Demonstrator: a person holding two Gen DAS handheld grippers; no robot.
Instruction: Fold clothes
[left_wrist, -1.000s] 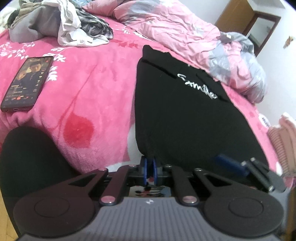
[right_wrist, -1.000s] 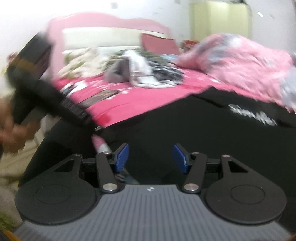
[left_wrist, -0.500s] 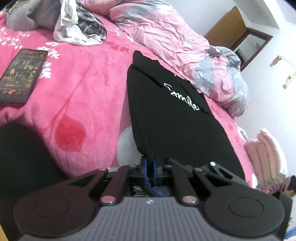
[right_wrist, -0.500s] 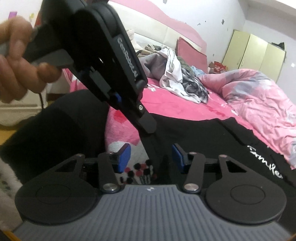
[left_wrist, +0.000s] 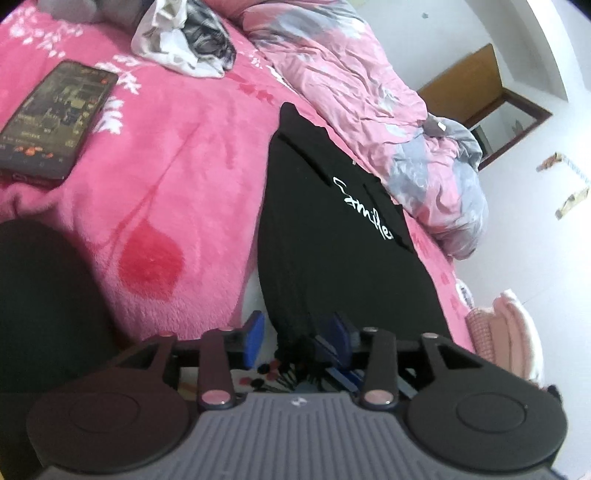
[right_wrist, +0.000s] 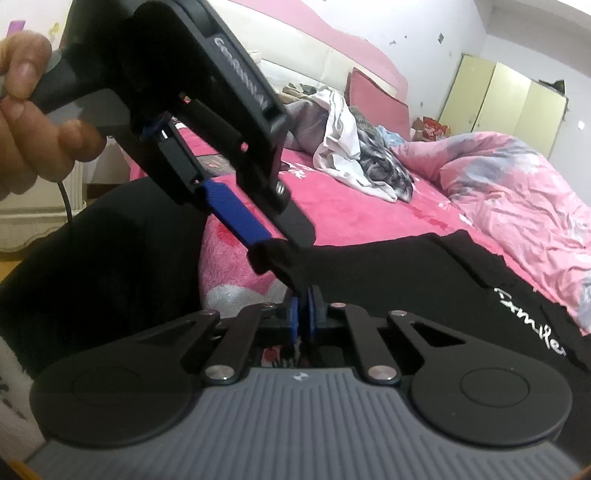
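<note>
A black T-shirt (left_wrist: 332, 240) with white script lettering lies folded lengthwise on the pink bed; it also shows in the right wrist view (right_wrist: 424, 280). My left gripper (left_wrist: 295, 334) is open, its blue pads on either side of the shirt's near hem corner. In the right wrist view the left gripper (right_wrist: 273, 243) hangs just above that same corner. My right gripper (right_wrist: 302, 317) is shut on the black hem corner at the bed's near edge.
A phone (left_wrist: 55, 118) lies screen up at the left on the pink blanket (left_wrist: 177, 155). A heap of clothes (left_wrist: 184, 48) sits at the back. A crumpled pink quilt (left_wrist: 388, 110) lies along the far right. A dark garment (left_wrist: 40, 302) hangs off the near left.
My left gripper has opened and let go of the shirt's hem corner. My right gripper has closed on that same corner.
</note>
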